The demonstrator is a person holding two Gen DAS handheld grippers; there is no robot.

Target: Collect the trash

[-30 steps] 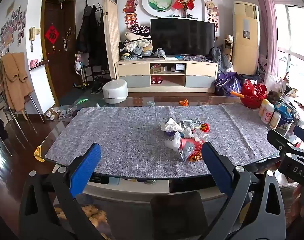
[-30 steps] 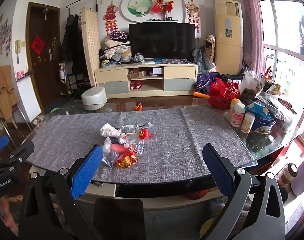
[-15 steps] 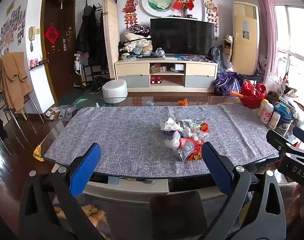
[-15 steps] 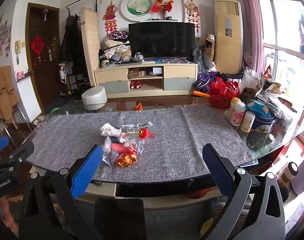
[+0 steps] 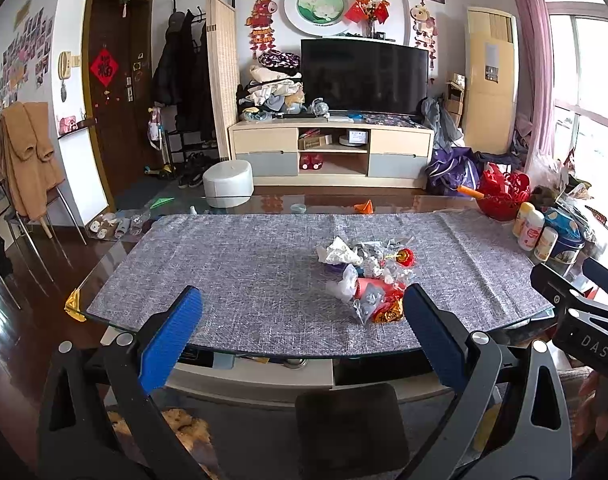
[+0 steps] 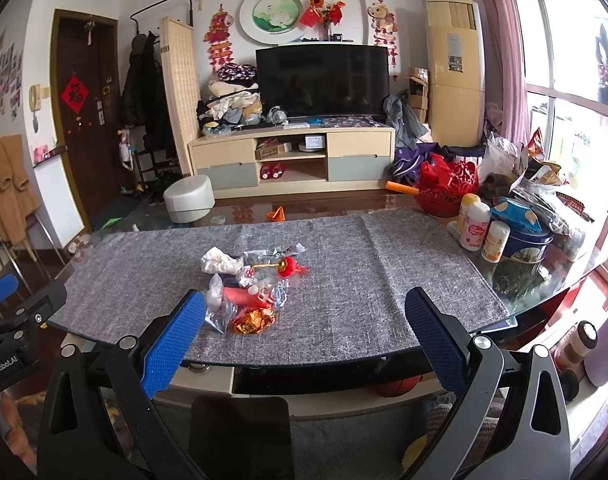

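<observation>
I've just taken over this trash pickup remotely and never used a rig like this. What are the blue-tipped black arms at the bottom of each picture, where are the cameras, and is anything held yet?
Those are two handheld grippers; a person holds one in each hand. Each has a fisheye camera looking forward along its two blue-padded fingers. One picture is from the left gripper, the other from the right gripper. Each view also catches the other gripper at its edge. Both are open and hold nothing. Ahead is a glass table with a grey cloth. On the cloth lies a trash pile: crumpled tissue, wrappers, foil. Bottles and a tin stand at the right end.
</observation>
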